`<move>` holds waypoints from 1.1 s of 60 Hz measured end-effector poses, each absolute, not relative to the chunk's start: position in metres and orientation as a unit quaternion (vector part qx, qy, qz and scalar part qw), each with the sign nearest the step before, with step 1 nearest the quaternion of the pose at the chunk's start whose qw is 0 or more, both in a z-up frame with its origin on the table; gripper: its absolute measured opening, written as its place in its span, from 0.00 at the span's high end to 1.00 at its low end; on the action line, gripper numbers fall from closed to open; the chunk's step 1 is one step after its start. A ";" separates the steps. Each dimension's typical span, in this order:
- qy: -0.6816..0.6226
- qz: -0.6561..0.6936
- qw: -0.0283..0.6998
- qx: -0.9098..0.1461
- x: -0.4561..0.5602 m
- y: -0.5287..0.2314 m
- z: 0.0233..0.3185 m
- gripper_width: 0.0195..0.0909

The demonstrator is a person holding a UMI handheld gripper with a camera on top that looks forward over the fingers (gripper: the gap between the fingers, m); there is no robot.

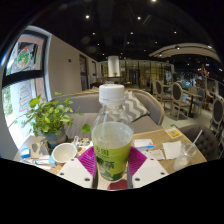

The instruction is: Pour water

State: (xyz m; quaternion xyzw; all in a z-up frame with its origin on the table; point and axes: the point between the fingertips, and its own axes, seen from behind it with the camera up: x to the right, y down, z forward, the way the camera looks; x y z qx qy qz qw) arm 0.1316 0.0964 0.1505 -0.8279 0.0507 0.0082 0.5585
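Observation:
A clear plastic bottle (112,140) with a white cap and a green label stands upright between my fingers. My gripper (112,166) is shut on it, both magenta pads (87,160) pressing the labelled lower part. Pale liquid fills the bottle to the shoulder. The bottle is held above the wooden table (185,155). A white cup (64,152) sits on the table to the left of the fingers, beyond them.
A potted green plant (48,115) stands at the table's left end. Papers and a card (172,150) lie on the table to the right. Behind are a sofa with cushions (135,108), chairs (180,98) and a window (22,75).

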 end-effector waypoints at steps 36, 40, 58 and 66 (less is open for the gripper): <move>0.041 -0.022 0.527 -0.849 0.143 0.071 0.060 0.63; 0.044 -0.017 0.525 -0.850 0.144 0.071 0.059 0.56; 0.049 -0.038 0.484 -0.873 0.139 0.032 0.100 0.07; 0.049 -0.041 0.485 -0.872 0.113 -0.019 0.154 0.07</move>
